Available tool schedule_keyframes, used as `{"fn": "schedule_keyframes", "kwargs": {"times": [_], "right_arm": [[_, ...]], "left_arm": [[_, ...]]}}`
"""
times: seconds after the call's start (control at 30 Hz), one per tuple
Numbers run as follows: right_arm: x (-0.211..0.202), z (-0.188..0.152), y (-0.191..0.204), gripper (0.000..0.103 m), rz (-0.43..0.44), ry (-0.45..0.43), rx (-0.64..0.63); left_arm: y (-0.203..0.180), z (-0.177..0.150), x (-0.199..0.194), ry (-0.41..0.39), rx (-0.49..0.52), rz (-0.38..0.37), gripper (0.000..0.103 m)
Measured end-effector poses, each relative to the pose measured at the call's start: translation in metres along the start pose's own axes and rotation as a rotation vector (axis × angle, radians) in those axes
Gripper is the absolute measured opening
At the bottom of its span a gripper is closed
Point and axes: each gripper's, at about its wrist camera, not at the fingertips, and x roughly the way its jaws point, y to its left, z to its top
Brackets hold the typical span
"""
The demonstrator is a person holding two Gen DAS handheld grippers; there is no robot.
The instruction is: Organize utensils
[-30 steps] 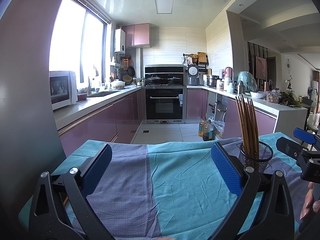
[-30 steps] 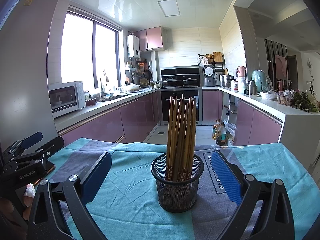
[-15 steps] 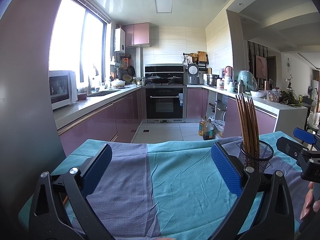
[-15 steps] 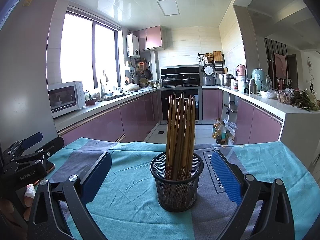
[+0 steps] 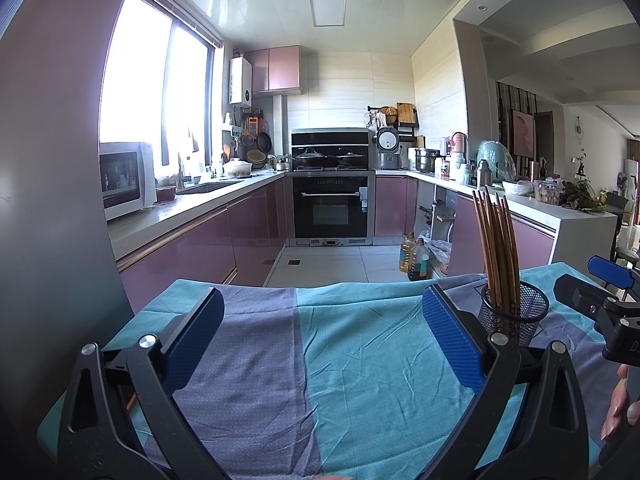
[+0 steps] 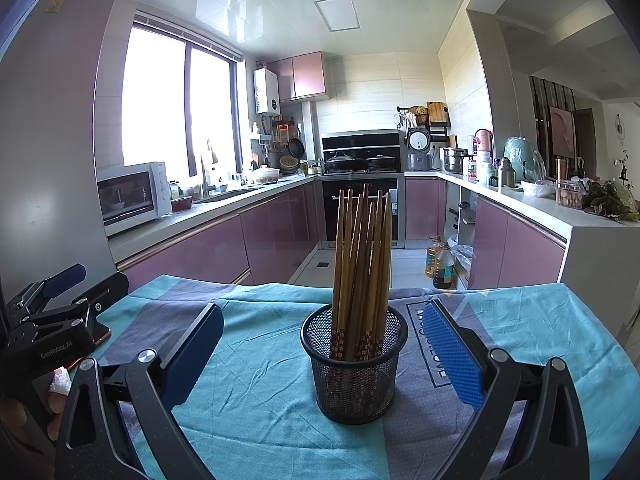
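Both my tools are spread wide, nothing pinched. My right gripper (image 6: 320, 352) sits low over the teal-and-grey wrinkled tablecloth (image 6: 248, 380), w/ the black wire-mesh round cup (image 6: 354, 372) straight ahead, just beyond the pads and about centred in the gap. The bundle of long brown wooden chopsticks (image 6: 362, 256) stands in it, near upright, fanned a bit, patterned ends down.

My left gripper (image 5: 320, 336) has only cloth ahead; cup and sticks are off to its right, past the right pad.

Handling, my guess: sticks are light, stiff, smooth, so prob slippery and apt to roll or scissor. Best pinch across the upper shafts, above the rim. Cup looks light too, may tip or slide on cloth.

Right view shows floral print through the mesh; left view doesn't. Left view shows the cup's side and my right tool near it.

Beyond: purple cabinets, oven.
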Motion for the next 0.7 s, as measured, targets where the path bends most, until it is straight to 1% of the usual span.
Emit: {"fn": "schedule_keyframes", "kwargs": {"times": [0.57, 0.7], "right_arm": [[-0.0004, 0.0003, -0.0001, 0.096, 0.006, 0.0, 0.001], [-0.0006, -0.0008, -0.0032, 0.096, -0.008, 0.007, -0.008]], "left_arm": [[-0.0006, -0.0003, -0.0001, -0.004, 0.007, -0.006, 0.097], [-0.0001, -0.0016, 0.0014, 0.003, 0.016, -0.006, 0.097]]}}
